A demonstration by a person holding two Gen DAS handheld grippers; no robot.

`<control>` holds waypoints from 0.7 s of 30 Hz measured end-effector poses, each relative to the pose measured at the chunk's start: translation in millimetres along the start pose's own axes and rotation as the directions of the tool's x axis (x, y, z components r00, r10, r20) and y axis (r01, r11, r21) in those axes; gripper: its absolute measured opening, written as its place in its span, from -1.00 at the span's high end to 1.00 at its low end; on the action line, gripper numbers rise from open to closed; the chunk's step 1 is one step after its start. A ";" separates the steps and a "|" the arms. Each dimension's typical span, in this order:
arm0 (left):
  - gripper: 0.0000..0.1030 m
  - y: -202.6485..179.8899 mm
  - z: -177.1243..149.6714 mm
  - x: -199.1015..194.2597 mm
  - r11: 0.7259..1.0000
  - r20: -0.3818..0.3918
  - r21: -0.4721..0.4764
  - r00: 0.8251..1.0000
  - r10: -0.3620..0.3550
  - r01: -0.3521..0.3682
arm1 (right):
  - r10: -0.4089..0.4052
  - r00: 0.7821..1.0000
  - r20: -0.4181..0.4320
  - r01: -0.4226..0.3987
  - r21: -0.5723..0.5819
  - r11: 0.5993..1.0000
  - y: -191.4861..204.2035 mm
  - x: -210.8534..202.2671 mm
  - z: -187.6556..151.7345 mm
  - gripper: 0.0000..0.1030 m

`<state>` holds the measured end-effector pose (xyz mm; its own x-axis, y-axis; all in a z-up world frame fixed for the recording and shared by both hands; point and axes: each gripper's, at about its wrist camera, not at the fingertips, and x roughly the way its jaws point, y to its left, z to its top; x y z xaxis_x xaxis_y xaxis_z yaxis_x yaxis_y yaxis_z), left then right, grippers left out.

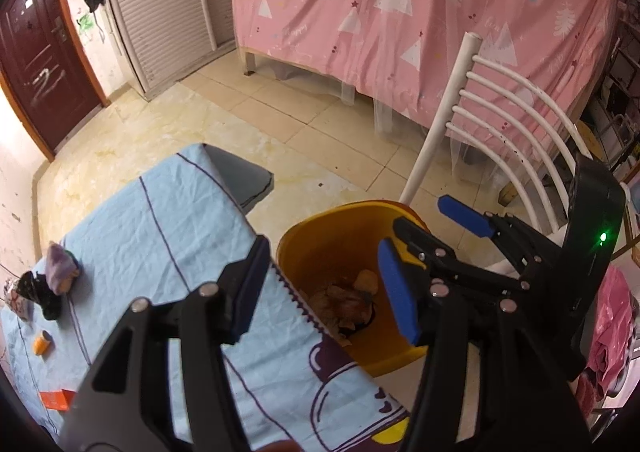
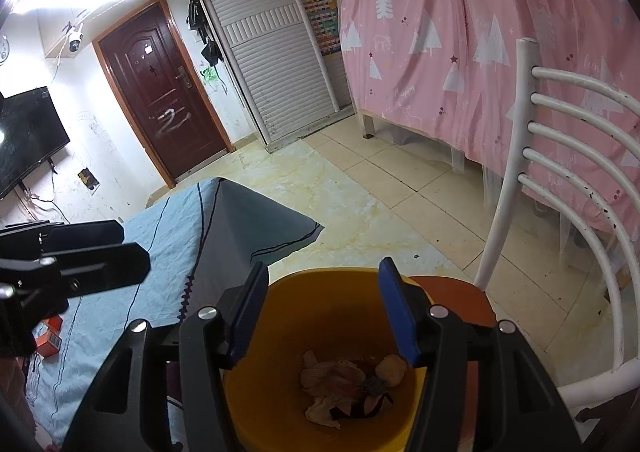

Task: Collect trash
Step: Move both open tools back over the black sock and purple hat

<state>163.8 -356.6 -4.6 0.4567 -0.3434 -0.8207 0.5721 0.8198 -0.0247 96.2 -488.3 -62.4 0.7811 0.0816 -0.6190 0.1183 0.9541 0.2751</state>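
Both tongs, left (image 1: pixel 326 292) and right (image 2: pixel 322 316), parted, empty over yellow bin (image 2: pixel 256 392) (crumpled trash (image 2: pixel 344 384) inside, items indistinct).

The left gripper (image 1: pixel 326 292) stands open with nothing between its blue pads. Between and just beyond the jaws sits the yellow bin (image 1: pixel 320 240), holding what looks like crumpled paper scraps (image 1: pixel 344 302). Right of the jaws, the right gripper (image 1: pixel 430 230) gapes empty above the bin.
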 end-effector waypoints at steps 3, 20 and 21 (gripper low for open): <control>-0.05 8.3 -2.1 -7.0 1.000 0.008 -0.010 1.000 0.002 -0.002 | 0.004 1.000 0.001 -0.004 -0.010 1.000 4.4 -0.1 0.6 0.01; -0.21 74.7 -29.6 -56.7 0.995 0.065 -0.100 0.997 0.033 -0.026 | 0.043 0.999 -0.008 -0.044 -0.126 0.991 75.4 0.2 10.2 0.00; -0.21 79.7 -31.6 -59.8 0.994 0.068 -0.107 0.997 0.036 -0.029 | 0.047 0.999 -0.011 -0.049 -0.141 0.989 83.4 1.0 11.2 0.00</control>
<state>160.6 -256.3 24.5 0.5226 -0.3441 -0.7801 0.4827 0.8736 -0.0620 113.7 -411.8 -31.9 0.7791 0.1300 -0.6133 -0.0075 0.9801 0.1982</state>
